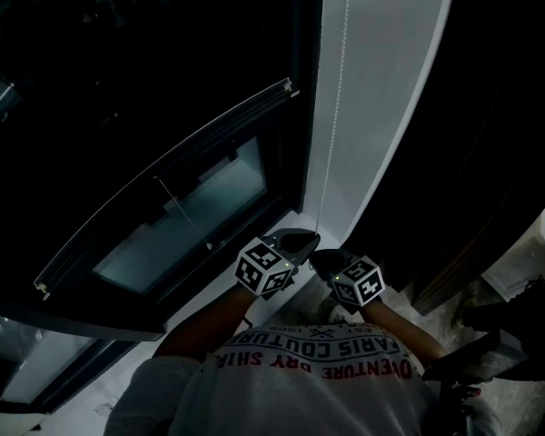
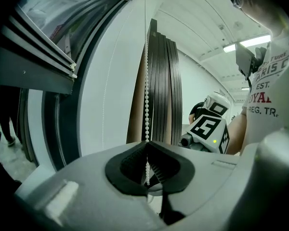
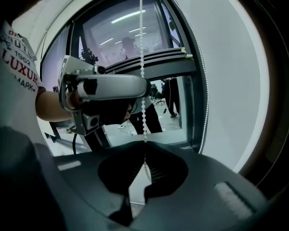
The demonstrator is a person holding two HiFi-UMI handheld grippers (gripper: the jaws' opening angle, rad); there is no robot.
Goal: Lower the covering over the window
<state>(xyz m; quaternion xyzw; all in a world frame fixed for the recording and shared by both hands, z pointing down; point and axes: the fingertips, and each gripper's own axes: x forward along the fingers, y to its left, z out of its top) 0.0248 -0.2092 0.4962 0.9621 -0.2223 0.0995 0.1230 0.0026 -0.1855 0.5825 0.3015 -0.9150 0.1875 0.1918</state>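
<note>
A white bead chain (image 1: 334, 107) hangs down the white side wall beside the dark window. Both grippers sit low on it, just above the sill. My left gripper (image 1: 302, 241) is shut on the bead chain (image 2: 146, 90), which runs straight into its closed jaws (image 2: 147, 147). Just below and to the right, my right gripper (image 1: 323, 260) is shut on the same chain (image 3: 142, 57) where it enters the jaws (image 3: 144, 147). The covering's dark bottom rail (image 1: 163, 182) crosses the glass at a slant, partway down the window. A second chain strand (image 3: 205, 95) hangs free by the frame.
The white sill (image 1: 274, 275) lies under the grippers, with the white side wall (image 1: 381, 89) behind the chain. A stack of dark upright panels (image 2: 164, 81) stands close on the right. People (image 3: 171, 97) stand beyond the glass. The room is dim.
</note>
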